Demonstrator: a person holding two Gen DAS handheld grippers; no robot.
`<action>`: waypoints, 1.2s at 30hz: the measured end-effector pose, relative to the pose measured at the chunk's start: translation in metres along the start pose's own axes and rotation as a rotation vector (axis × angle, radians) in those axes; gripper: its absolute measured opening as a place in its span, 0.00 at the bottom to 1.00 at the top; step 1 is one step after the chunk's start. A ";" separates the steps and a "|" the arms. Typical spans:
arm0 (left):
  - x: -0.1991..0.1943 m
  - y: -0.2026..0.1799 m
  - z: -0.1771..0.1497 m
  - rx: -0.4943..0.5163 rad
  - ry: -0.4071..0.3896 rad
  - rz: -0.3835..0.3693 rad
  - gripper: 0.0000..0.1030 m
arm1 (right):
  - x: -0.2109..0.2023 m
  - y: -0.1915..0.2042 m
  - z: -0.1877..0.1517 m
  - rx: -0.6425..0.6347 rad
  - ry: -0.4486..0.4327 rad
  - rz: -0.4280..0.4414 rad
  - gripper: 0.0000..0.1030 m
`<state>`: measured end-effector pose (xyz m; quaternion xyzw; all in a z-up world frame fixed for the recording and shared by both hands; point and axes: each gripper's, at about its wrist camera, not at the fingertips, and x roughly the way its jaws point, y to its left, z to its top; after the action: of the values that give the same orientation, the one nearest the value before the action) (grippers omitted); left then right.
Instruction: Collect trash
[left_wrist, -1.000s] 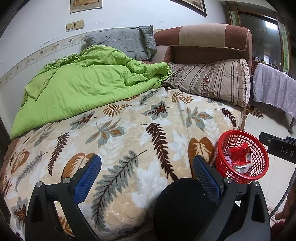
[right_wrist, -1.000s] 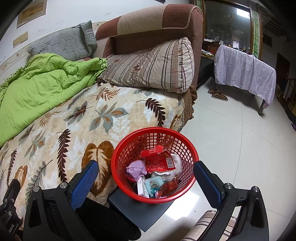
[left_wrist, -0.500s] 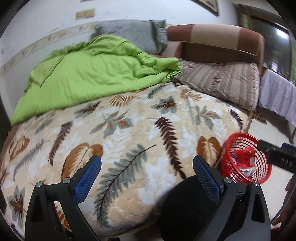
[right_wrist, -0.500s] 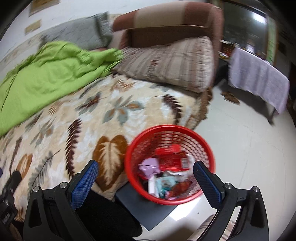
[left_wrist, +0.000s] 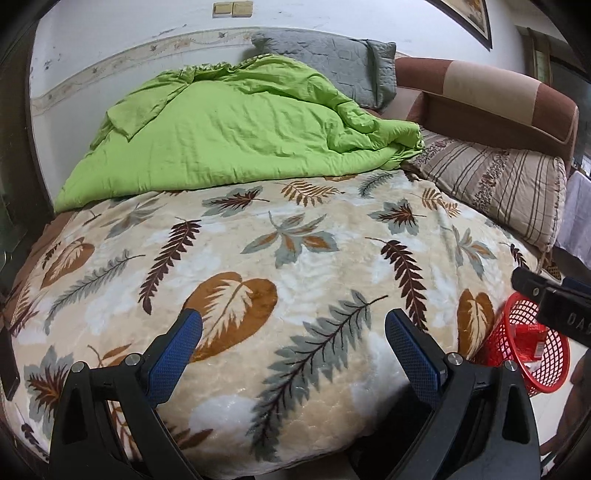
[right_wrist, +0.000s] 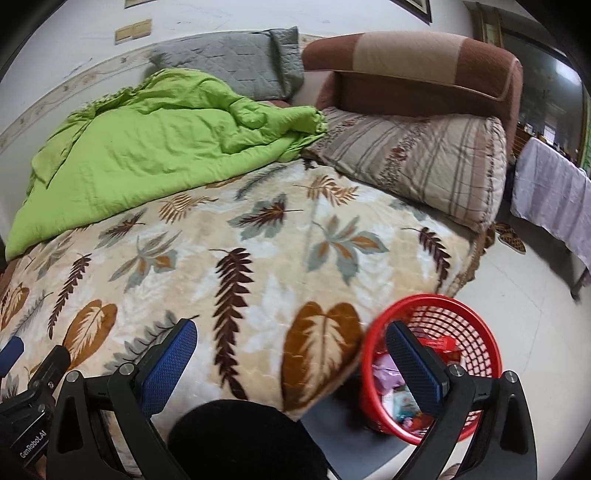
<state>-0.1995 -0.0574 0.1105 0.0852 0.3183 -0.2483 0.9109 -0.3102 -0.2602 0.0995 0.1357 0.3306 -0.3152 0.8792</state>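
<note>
A red mesh basket (right_wrist: 476, 339) stands on a dark stool beside the bed, holding several pieces of trash: a red packet, a pink wrapper and other wrappers (right_wrist: 388, 376). It also shows at the right edge of the left wrist view (left_wrist: 554, 354). My right gripper (right_wrist: 291, 354) is open and empty, above the bed's near edge, its right finger over the basket. My left gripper (left_wrist: 293, 341) is open and empty over the leaf-print blanket (left_wrist: 295, 258). No loose trash shows on the blanket.
A crumpled green duvet (left_wrist: 236, 129) lies at the back of the bed, with a grey pillow (left_wrist: 332, 66) and a striped pillow (right_wrist: 424, 158) by the brown headboard (right_wrist: 417, 62). A cloth-covered table (right_wrist: 554, 195) and slippers (right_wrist: 511, 236) are on the tiled floor at right.
Both grippers have swung left, away from the basket and over the bed. The basket has shifted to the right edge of both views. Both stay open.
</note>
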 end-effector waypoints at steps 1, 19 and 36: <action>0.005 0.007 0.002 -0.018 0.011 -0.004 0.96 | 0.006 0.006 0.003 -0.006 0.025 0.012 1.00; 0.151 0.137 0.004 -0.319 0.328 0.286 0.96 | 0.204 0.184 0.012 -0.294 0.255 0.018 0.99; 0.189 0.145 0.011 -0.270 0.274 0.334 1.00 | 0.235 0.190 0.020 -0.204 0.178 0.116 1.00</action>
<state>0.0074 -0.0116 0.0009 0.0472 0.4505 -0.0357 0.8908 -0.0415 -0.2331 -0.0368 0.0921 0.4291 -0.2152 0.8724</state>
